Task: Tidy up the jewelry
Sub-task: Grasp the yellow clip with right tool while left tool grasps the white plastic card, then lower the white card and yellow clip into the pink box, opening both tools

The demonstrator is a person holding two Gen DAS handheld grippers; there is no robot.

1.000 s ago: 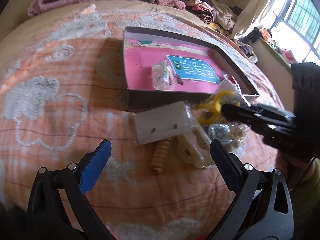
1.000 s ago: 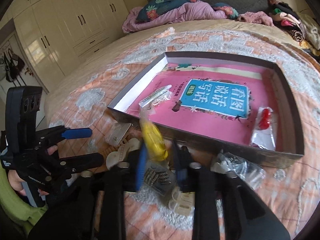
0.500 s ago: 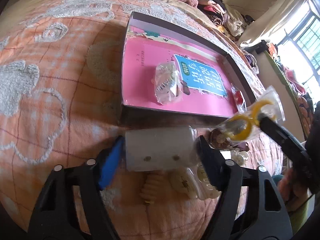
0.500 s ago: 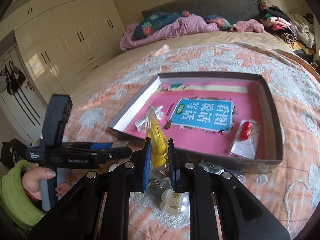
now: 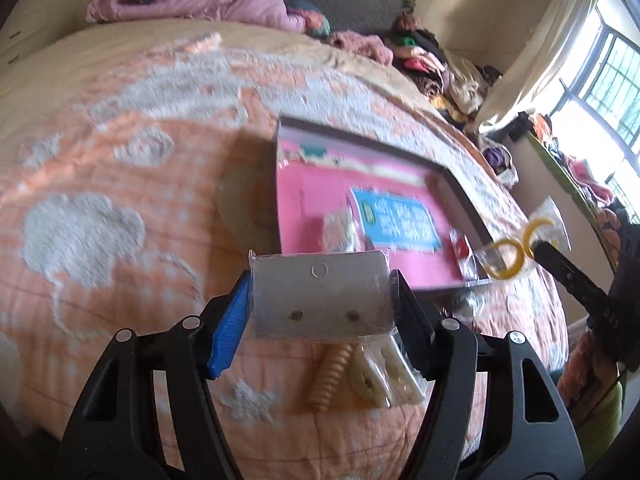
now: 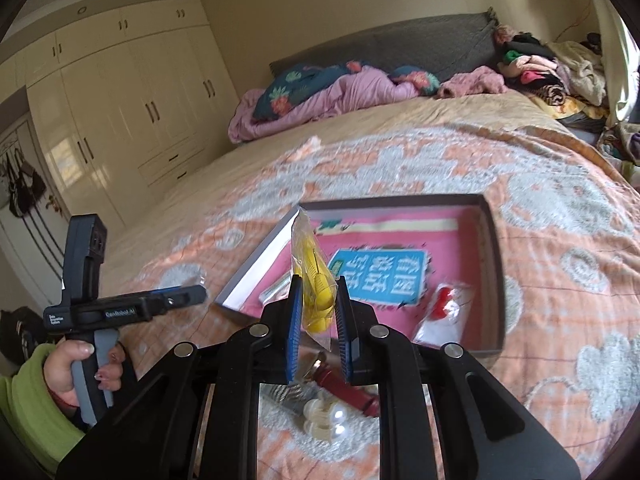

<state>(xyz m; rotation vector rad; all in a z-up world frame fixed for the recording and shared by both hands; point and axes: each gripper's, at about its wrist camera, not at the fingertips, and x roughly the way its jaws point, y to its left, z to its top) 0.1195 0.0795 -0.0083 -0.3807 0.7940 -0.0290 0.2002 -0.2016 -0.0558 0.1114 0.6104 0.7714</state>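
My left gripper (image 5: pixel 320 300) is shut on a grey earring card in a clear sleeve (image 5: pixel 320 292), held above the bedspread. My right gripper (image 6: pixel 318 312) is shut on a clear bag with yellow hoop earrings (image 6: pixel 316 280); the same bag (image 5: pixel 516 256) hangs at the right of the left wrist view. The dark shallow box (image 6: pixel 494 248) with a pink book in its bottom lies ahead. It holds a bag with red pieces (image 6: pixel 444 308) and a clear bag with a pale item (image 5: pixel 340 232).
Loose pieces lie on the orange bedspread: a gold spiral clip (image 5: pixel 330 376), cream clips in plastic (image 5: pixel 384 372), pearl pieces (image 6: pixel 324 420) and a dark red item (image 6: pixel 344 388). Bedding and clothes pile at the far end. Wardrobes stand at the left.
My left gripper closed on the grey earring card and lifted it off the bedspread. My right gripper lifted the yellow earring bag higher, toward the box.
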